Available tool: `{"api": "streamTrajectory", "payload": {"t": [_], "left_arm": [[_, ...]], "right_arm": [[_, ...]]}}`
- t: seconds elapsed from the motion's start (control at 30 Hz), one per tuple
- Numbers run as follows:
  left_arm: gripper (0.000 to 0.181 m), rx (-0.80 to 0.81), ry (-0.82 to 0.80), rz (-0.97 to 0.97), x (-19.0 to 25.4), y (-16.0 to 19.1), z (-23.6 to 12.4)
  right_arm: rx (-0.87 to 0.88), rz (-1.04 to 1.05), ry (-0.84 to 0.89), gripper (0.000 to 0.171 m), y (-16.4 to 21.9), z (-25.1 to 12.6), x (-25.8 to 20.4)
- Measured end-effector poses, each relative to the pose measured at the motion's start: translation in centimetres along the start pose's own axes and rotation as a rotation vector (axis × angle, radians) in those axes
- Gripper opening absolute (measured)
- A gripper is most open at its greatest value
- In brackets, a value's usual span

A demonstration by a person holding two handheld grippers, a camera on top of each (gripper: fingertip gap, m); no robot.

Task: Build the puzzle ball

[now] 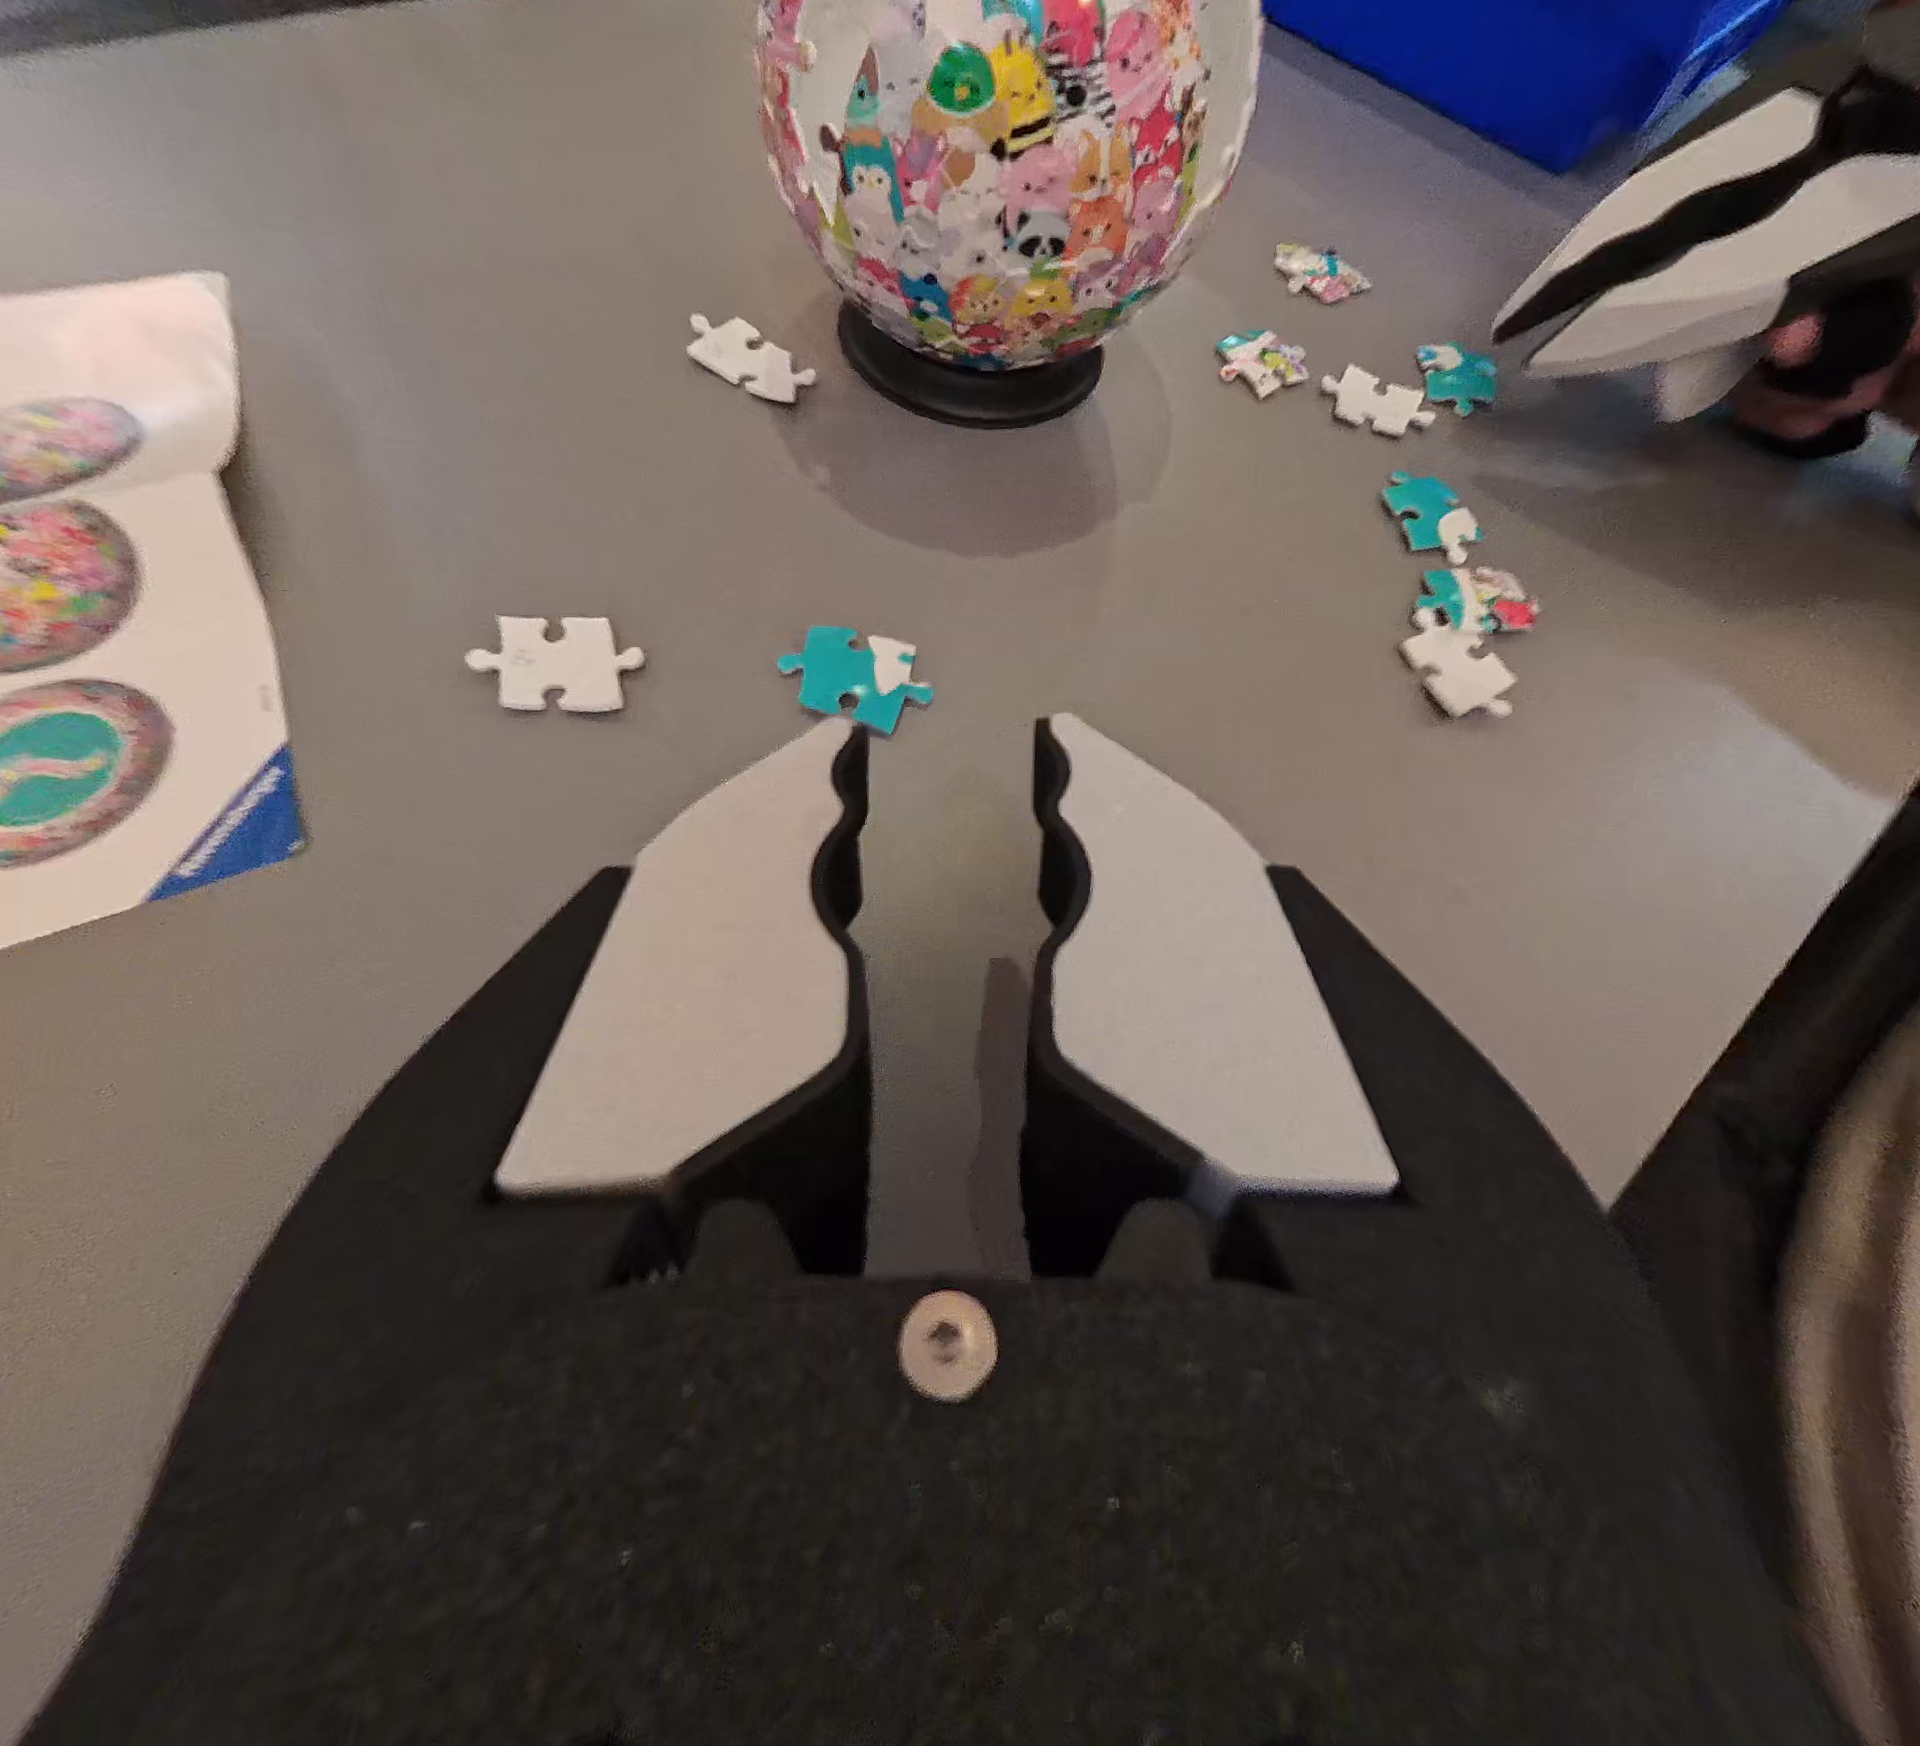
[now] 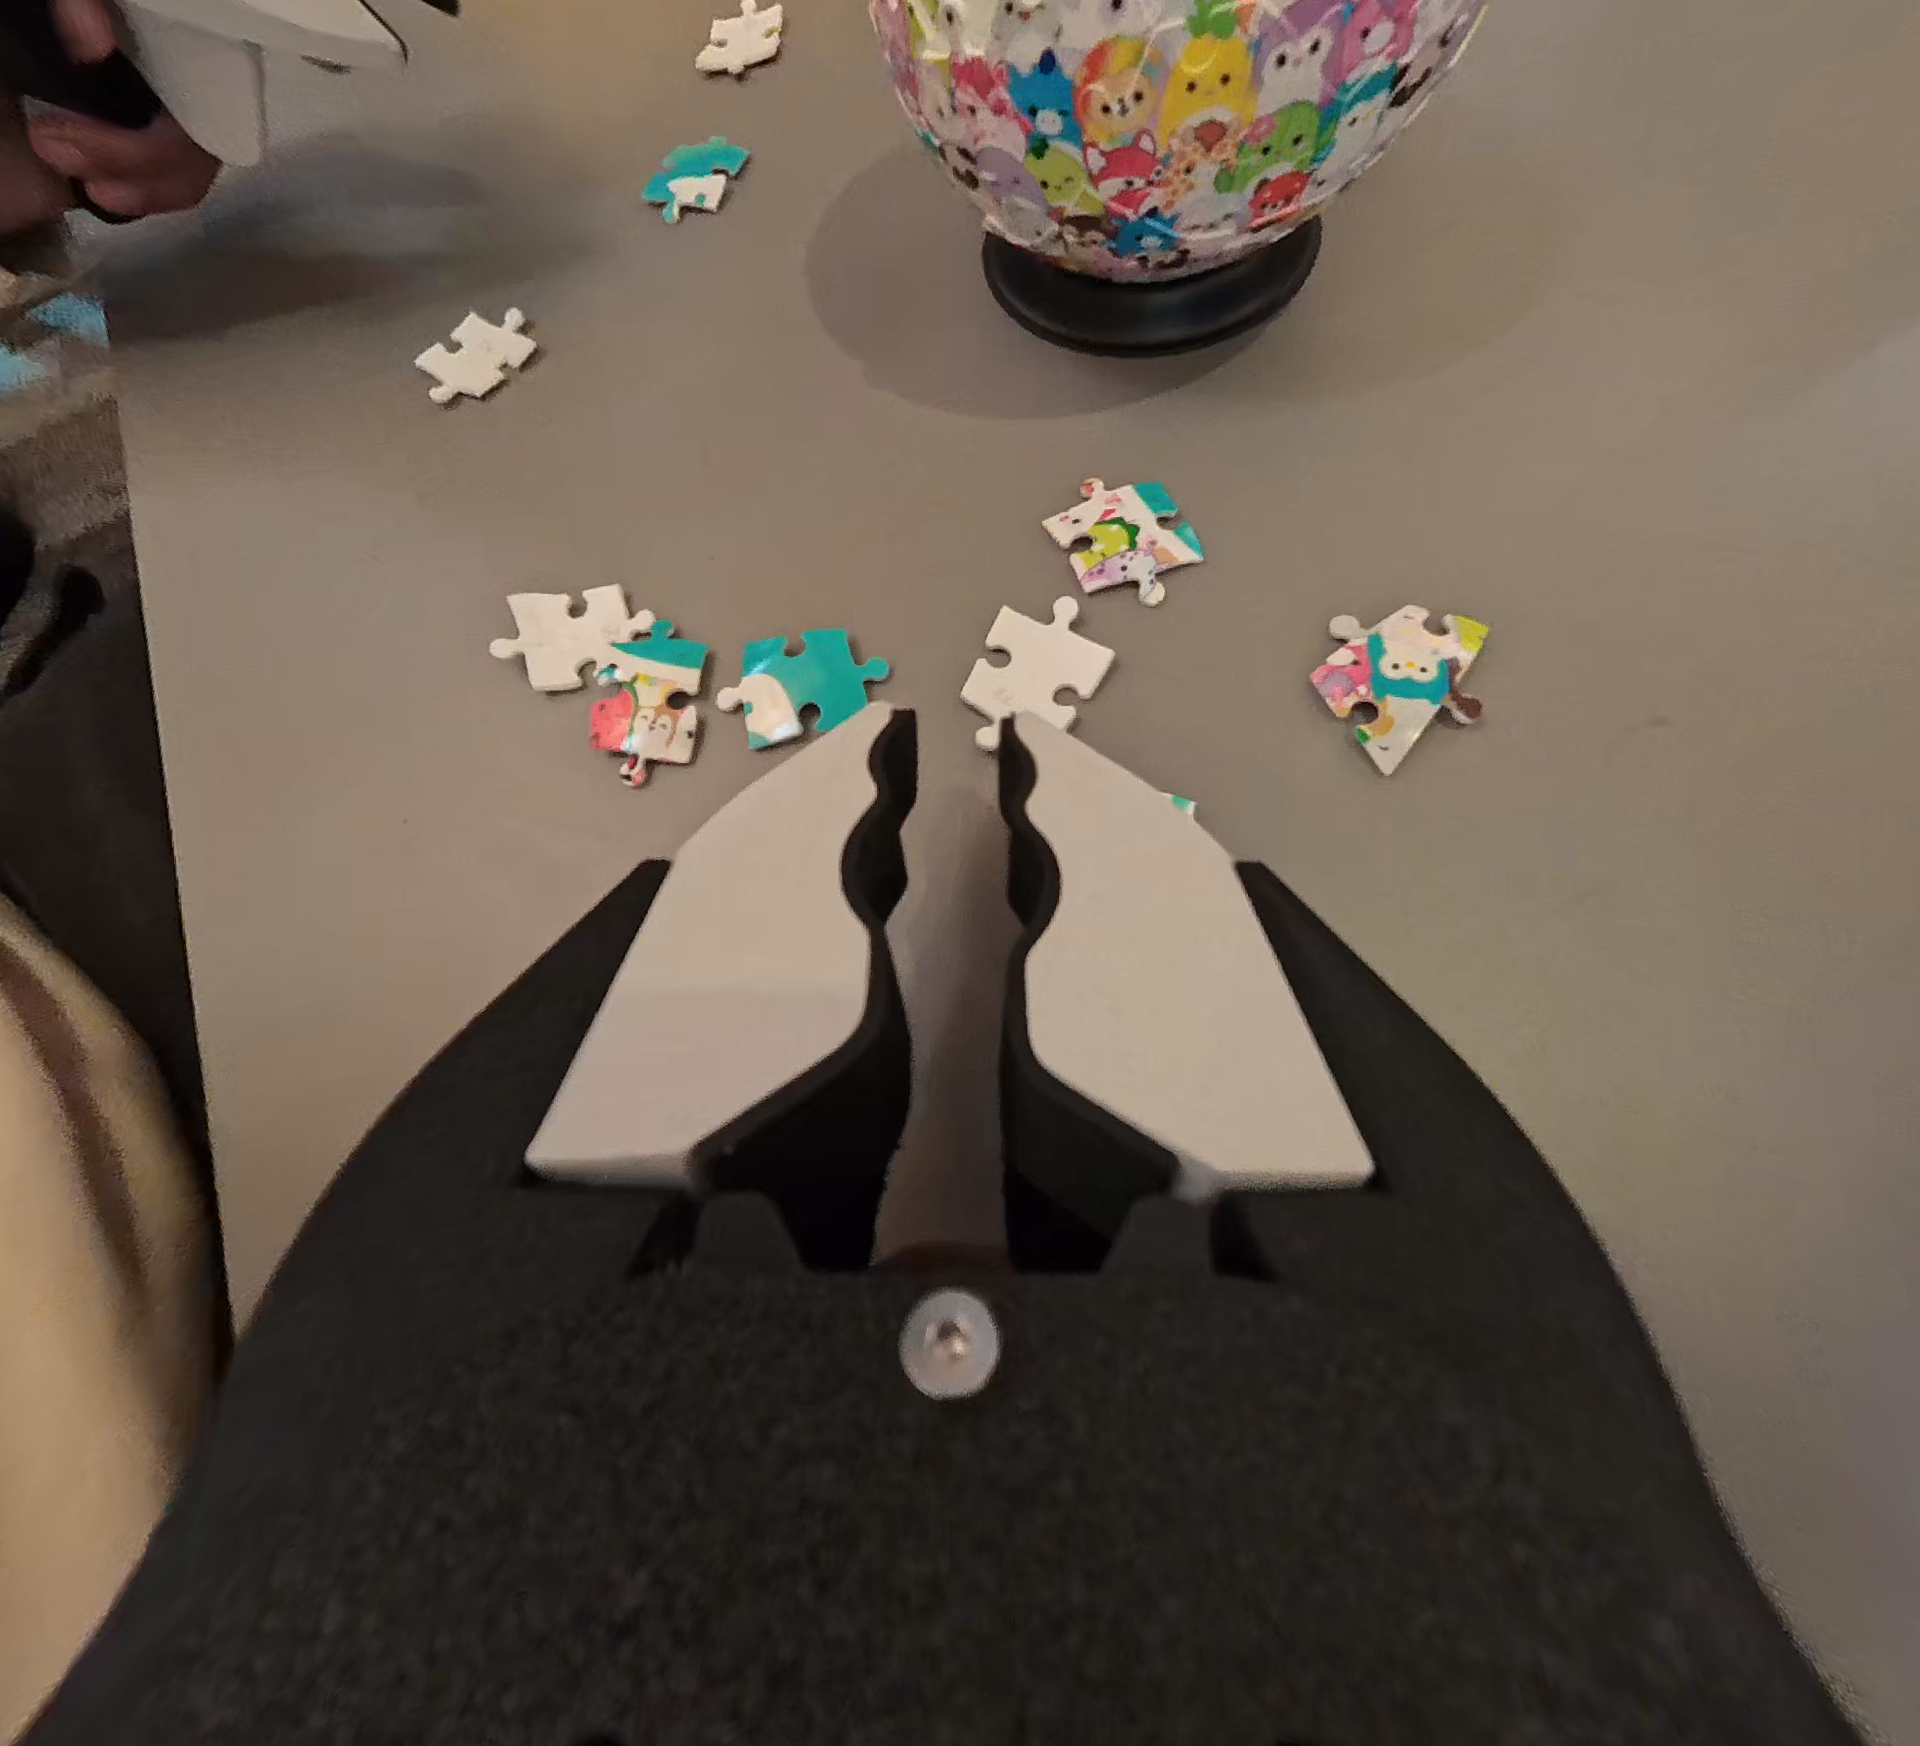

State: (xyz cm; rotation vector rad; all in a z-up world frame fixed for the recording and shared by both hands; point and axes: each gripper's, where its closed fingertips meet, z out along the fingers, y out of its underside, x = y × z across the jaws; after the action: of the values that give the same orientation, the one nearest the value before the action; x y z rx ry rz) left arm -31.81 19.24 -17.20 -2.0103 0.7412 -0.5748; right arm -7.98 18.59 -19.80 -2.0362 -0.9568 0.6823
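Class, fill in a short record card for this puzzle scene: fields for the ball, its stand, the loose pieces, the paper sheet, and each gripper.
Ball: puzzle ball, partly built, gaps showing, upright
Stand: black ring stand under the ball, on the grey table
Loose pieces: scattered flat on the table, some face down; a teal piece lies just ahead of the left gripper
Paper sheet: instruction sheet at the left
Left gripper: fingers apart, empty
Right gripper: fingers apart, empty
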Motion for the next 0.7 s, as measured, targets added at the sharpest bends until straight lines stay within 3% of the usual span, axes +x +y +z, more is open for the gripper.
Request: {"api": "streamTrajectory", "payload": {"t": [0.17, 0.27, 0.37, 0.53, 0.7], "left_arm": [[0.051, 0.003, 0.107, -0.065, 0.7, -2.1, 2.4], [0.071, -0.033, 0.153, -0.047, 0.7, -4.4, 5.3], [0.083, -0.064, 0.210, -0.049, 0.1, -6.6, 8.2], [0.087, -0.116, 0.342, -0.060, 0.8, -7.3, 10.8], [0.085, -0.128, 0.342, -0.004, 0.5, -7.1, 11.8]], "right_arm": [[0.018, -0.019, -0.024, 0.045, -1.5, 0.0, 1.4], [-0.023, -0.147, -0.027, 0.082, -4.1, 2.0, 4.1], [-0.126, -0.245, -0.041, 0.095, -5.7, 5.9, 6.9], [-0.179, -0.288, -0.159, 0.120, -7.4, 9.8, 6.0], [-0.190, -0.280, -0.157, 0.121, -8.3, 10.3, 4.8]]}}
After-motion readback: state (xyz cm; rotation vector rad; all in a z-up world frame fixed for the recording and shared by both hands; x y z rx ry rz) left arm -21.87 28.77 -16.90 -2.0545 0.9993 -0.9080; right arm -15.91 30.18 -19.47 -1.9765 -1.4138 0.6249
